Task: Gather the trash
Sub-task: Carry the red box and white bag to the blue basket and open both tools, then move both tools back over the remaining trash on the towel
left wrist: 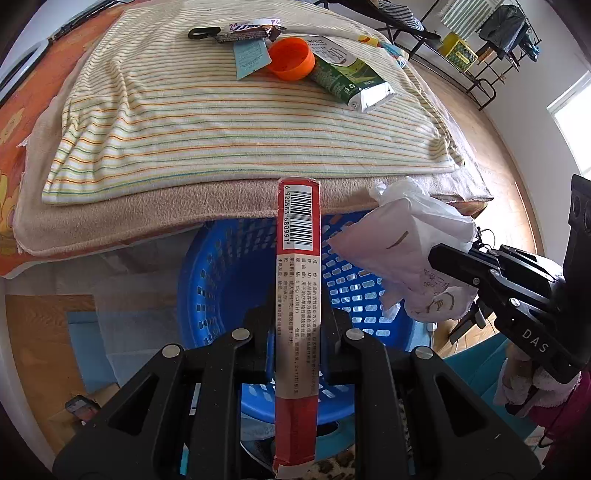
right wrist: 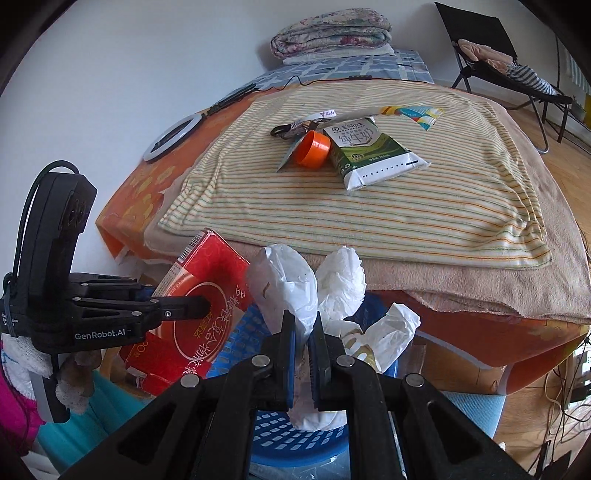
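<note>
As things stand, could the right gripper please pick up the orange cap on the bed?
Probably not yet. The right gripper is shut on a white bag over the blue basket, so its jaws are occupied. The orange cap lies farther up the bed, beside the milk carton, with nothing covering it.

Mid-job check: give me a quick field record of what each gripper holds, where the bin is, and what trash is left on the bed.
left gripper: shut on red box, above the basket
right gripper: shut on white plastic bag, above the basket
blue basket: on the floor beside the bed, below both grippers
left on striped blanket: milk carton, orange cap, snack wrapper, blue paper slip
</note>
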A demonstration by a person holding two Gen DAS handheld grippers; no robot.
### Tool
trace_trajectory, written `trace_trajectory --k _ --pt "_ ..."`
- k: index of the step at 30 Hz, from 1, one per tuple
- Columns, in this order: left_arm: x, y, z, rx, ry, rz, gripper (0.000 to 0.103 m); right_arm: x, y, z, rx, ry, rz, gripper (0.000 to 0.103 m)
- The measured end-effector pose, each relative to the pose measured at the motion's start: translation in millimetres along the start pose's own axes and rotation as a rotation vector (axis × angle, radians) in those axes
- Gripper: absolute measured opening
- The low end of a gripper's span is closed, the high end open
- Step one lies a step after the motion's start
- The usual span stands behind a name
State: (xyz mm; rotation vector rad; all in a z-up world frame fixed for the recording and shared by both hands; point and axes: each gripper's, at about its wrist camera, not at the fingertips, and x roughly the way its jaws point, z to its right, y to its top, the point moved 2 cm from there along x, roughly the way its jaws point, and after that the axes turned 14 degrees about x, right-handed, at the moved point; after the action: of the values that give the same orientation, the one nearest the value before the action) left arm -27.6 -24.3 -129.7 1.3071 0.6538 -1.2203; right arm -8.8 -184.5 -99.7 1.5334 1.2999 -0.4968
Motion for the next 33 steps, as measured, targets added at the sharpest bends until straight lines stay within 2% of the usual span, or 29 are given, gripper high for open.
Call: trace_trajectory --k 8,14,17,19,20,25,28,29,31,33 --pt "22 -11 7 0.04 0.015 -0.064 0.017 19 -12 7 -0.005 -0.025 -0.05 0.004" --pt "26 -12 10 0.053 0.025 -0.077 0.017 30 -13 13 0.011 -0.036 -0.082 0.004" --pt "27 -12 10 0.054 0.036 -0.075 0.025 34 -14 14 0.013 -0.043 -0.089 0.009" --pt "26 -11 9 0.055 0.042 -0.067 0.041 36 -14 14 0.012 -0.053 -0.093 0.018" --pt "26 -11 9 0.054 0.047 -0.063 0.044 36 -14 14 0.013 -0.057 -0.092 0.028" --pt "26 -10 6 0.051 0.052 -0.061 0.045 37 -14 13 0.007 -0.077 -0.082 0.055" --pt "26 -10 5 0.046 0.057 -0.062 0.047 37 -13 14 0.007 -0.09 -0.077 0.064" --pt "25 -10 4 0.044 0.06 -0.06 0.05 37 -13 14 0.009 -0.093 -0.077 0.066" --pt "22 -10 3 0.042 0.066 -0.044 0.063 37 -12 15 0.015 -0.095 -0.077 0.07" --pt "18 -8 1 0.04 0.077 -0.026 0.065 37 -12 16 0.02 -0.099 -0.077 0.075"
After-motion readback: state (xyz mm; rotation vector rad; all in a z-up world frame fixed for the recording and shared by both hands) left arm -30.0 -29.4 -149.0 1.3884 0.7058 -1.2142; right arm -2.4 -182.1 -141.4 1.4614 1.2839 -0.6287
